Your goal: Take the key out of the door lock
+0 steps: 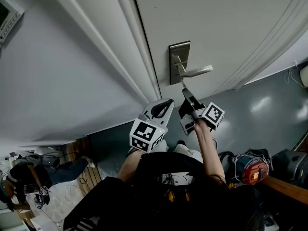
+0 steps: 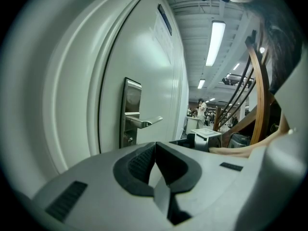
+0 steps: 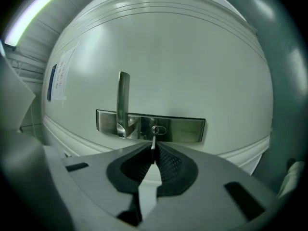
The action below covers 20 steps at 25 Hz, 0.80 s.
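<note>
A steel lock plate (image 1: 179, 61) with a lever handle (image 1: 197, 71) sits on the white door (image 1: 226, 18). My right gripper (image 1: 186, 93) is just below the plate, shut on the thin silver key (image 3: 153, 144). The key's blade points at the keyhole (image 3: 158, 130). I cannot tell whether its tip is still inside. My left gripper (image 1: 162, 109) hangs to the left, by the door frame, shut with nothing in it. In the left gripper view the closed gripper (image 2: 155, 148) faces the lock plate (image 2: 131, 109) and handle (image 2: 144, 122) from the side.
The white door frame (image 1: 120, 47) runs left of the lock. A paper notice (image 3: 60, 73) is stuck on the door. Grey floor (image 1: 260, 109) lies below, with a red device (image 1: 252, 170) and bags at the right. A curved wooden frame (image 2: 261, 90) stands behind the left gripper.
</note>
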{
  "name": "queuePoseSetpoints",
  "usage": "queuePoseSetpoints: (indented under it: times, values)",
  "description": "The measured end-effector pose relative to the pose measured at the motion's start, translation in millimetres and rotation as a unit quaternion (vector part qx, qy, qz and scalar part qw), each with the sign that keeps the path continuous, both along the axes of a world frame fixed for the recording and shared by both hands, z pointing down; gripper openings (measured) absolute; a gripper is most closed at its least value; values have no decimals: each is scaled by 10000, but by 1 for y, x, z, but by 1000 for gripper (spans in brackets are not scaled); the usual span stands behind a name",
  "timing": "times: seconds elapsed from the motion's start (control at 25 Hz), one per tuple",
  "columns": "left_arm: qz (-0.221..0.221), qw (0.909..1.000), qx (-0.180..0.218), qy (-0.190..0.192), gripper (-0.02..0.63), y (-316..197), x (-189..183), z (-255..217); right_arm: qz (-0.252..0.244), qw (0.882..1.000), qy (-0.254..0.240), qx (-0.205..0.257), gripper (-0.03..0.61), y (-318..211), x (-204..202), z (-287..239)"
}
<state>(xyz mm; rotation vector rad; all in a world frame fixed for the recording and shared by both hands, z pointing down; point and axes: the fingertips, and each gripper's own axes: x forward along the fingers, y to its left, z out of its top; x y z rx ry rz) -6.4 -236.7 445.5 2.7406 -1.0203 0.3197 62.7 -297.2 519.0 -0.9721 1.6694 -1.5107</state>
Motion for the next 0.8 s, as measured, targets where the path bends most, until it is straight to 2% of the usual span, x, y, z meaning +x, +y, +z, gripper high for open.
queuePoseSetpoints:
  times: [0.24, 0.68, 0.8]
  values:
    - [-204, 9998, -33, -36, 9, 11, 6, 2, -202, 9997, 92, 55, 20, 20, 12, -4]
    - [-666, 9978, -38, -41, 9, 34, 31, 7, -661, 9957, 578, 289, 20, 58, 44, -15]
    - [-800, 9967, -76, -64, 9, 44, 37, 11, -787, 9949, 563, 279, 20, 67, 50, -12]
